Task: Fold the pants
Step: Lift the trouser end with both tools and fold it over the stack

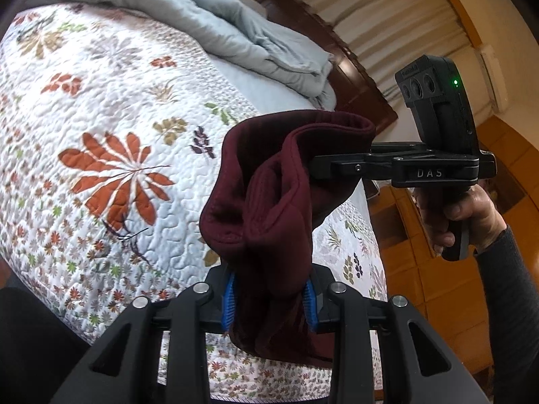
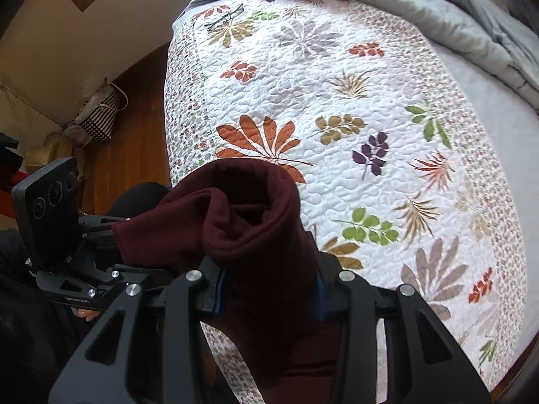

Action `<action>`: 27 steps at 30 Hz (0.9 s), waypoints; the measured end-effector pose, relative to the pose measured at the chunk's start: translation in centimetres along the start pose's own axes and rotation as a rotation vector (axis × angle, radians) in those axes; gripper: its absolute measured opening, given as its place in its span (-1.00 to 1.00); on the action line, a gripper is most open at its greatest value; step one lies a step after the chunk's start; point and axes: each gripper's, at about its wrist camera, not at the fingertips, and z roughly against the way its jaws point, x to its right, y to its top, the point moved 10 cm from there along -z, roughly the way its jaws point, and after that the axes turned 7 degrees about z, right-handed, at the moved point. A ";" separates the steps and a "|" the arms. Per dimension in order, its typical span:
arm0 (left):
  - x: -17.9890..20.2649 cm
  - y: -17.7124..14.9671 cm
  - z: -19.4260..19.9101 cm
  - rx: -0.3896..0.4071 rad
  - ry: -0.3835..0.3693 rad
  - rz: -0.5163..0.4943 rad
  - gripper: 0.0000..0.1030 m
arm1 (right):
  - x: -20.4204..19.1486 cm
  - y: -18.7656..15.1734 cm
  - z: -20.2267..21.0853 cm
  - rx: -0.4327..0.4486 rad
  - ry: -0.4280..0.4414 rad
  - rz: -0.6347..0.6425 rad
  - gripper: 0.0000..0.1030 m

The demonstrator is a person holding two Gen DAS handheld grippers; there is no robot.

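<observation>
The maroon pants (image 1: 269,202) hang bunched in the air above the bed, held at two places. In the left wrist view my left gripper (image 1: 269,303) is shut on a thick fold of the cloth between its blue pads (image 1: 229,303). To the right, my right gripper (image 1: 323,165) bites into the upper edge of the same cloth, with a hand (image 1: 465,215) on its handle. Seen from the right wrist, my right gripper (image 2: 269,289) is shut on a rolled bundle of the pants (image 2: 252,222). My left gripper (image 2: 113,235) grips the cloth at the left, its tips hidden.
A white quilt with leaf prints (image 1: 101,118) (image 2: 370,101) covers the bed below. A grey-blue duvet (image 1: 252,40) (image 2: 438,10) lies heaped near the dark headboard (image 1: 337,50). Glasses (image 2: 224,17) rest on the quilt's far corner. Bags (image 2: 97,118) stand on the wooden floor.
</observation>
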 end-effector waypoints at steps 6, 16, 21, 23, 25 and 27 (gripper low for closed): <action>2.9 -0.8 0.7 -0.002 -0.017 -0.057 -0.39 | -0.1 -1.8 2.8 0.021 -0.048 -0.009 -0.29; 7.2 -2.5 1.1 -0.009 -0.039 -0.162 -0.39 | -0.2 -5.2 6.6 0.040 -0.127 -0.009 -0.31; 9.6 -3.6 0.9 -0.013 -0.048 -0.219 -0.39 | -0.1 -7.5 8.7 0.055 -0.172 -0.015 -0.34; 10.7 -4.3 0.7 -0.018 -0.054 -0.244 -0.39 | 0.1 -8.3 9.3 0.062 -0.187 -0.023 -0.38; 11.8 -5.1 0.5 -0.025 -0.062 -0.265 -0.39 | 0.4 -9.4 10.1 0.068 -0.199 -0.036 -0.42; 12.5 -5.6 0.2 -0.033 -0.069 -0.277 -0.39 | 0.7 -10.7 10.8 0.074 -0.211 -0.051 -0.47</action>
